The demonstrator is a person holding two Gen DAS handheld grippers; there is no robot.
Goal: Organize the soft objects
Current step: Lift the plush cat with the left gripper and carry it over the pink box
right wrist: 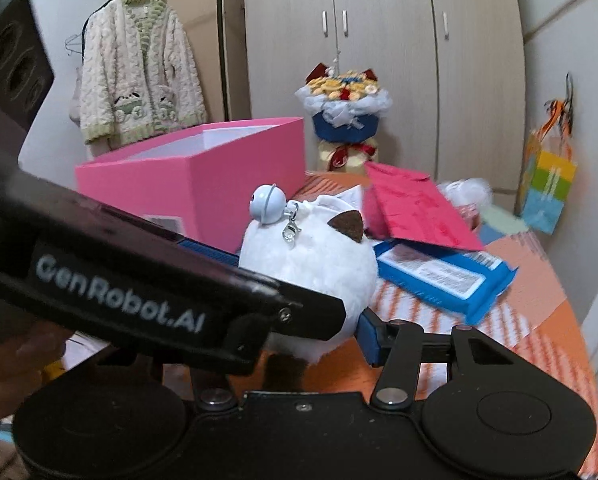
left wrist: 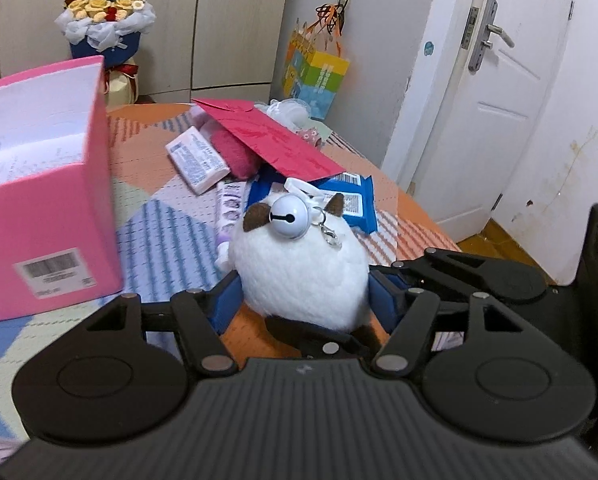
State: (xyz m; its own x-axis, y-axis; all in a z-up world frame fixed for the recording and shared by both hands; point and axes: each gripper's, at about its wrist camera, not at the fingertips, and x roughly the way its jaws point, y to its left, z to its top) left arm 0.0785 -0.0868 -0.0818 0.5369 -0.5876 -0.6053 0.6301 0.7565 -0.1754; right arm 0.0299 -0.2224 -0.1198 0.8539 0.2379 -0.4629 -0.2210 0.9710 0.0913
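White fluffy round plush cat (left wrist: 299, 272) with brown ears and smooth bell, squeezed between blue pads of left gripper (left wrist: 305, 300) above patterned table (left wrist: 171, 240), right gripper (right wrist: 363, 332) beside it, grip unclear, pink box (left wrist: 47, 208) far left, knitted cardigan (right wrist: 139, 72) only in right view.

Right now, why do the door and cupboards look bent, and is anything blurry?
Left wrist view: the fisheye lens bows the door, and the pink box looks slightly smeared. Right wrist view: the wardrobe curves, the blue packet is soft, and the other gripper's arm blocks the left side.
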